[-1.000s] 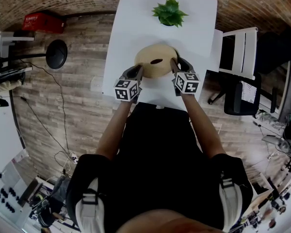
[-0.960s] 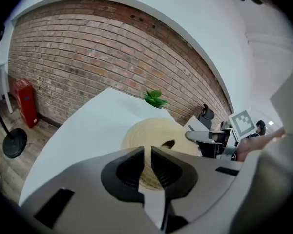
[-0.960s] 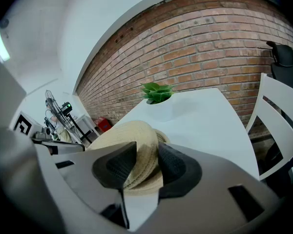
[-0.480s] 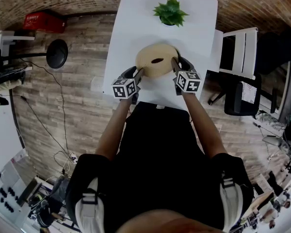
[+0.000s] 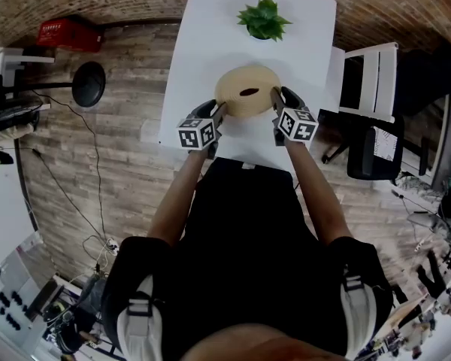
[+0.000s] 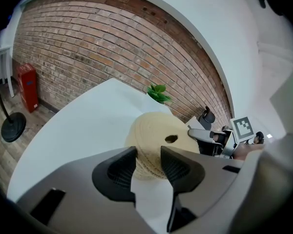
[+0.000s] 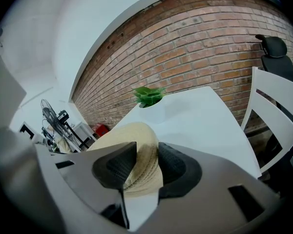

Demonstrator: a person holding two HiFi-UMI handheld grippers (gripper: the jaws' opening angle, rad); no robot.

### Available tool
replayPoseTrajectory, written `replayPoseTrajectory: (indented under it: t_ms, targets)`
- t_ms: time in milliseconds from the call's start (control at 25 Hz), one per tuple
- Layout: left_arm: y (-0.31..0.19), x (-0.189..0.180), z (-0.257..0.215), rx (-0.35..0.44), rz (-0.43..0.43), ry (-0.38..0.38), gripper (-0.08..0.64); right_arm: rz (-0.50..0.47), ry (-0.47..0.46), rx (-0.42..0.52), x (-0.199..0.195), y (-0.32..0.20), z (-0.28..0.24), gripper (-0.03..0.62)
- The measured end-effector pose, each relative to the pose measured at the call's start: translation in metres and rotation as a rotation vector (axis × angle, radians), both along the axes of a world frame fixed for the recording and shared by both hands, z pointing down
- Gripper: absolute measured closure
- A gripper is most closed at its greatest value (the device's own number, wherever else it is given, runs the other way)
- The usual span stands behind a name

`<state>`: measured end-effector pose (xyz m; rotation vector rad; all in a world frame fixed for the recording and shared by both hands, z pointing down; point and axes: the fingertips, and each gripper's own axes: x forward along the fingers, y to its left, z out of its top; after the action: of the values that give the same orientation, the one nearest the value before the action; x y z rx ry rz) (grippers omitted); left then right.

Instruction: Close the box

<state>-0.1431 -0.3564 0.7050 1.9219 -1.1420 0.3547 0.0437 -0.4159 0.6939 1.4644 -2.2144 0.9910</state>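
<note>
A round woven box (image 5: pixel 248 96), its lid pierced by a dark hole, sits on the white table (image 5: pixel 210 28). My left gripper (image 5: pixel 219 110) is at its left edge. Its jaws have just been opening wide and then closing a little; in the left gripper view they (image 6: pixel 147 152) stand apart, with the box's (image 6: pixel 158 135) side between them and the pads not pressing on it. My right gripper (image 5: pixel 276 100) is at the box's right edge. In the right gripper view it (image 7: pixel 145 152) is shut on the woven rim (image 7: pixel 136 133).
A potted green plant (image 5: pixel 264 17) stands on the table beyond the box. A white chair (image 5: pixel 368 74) is to the table's right. On the wooden floor at the left are a red case (image 5: pixel 68 34) and a round black stand base (image 5: pixel 88 83).
The left jaws have spread apart, from nearly shut to wide, with the box's side now showing between them. The right gripper keeps its grip on the rim.
</note>
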Motion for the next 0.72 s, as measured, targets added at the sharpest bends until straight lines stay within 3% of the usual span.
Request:
replayPoseTrajectory:
  t_ms: [720]
  targets:
    - [-0.003, 0.002, 0.004, -0.012, -0.002, 0.005, 0.388, -0.003, -0.011, -0.024, 0.005, 0.000, 0.011, 0.454]
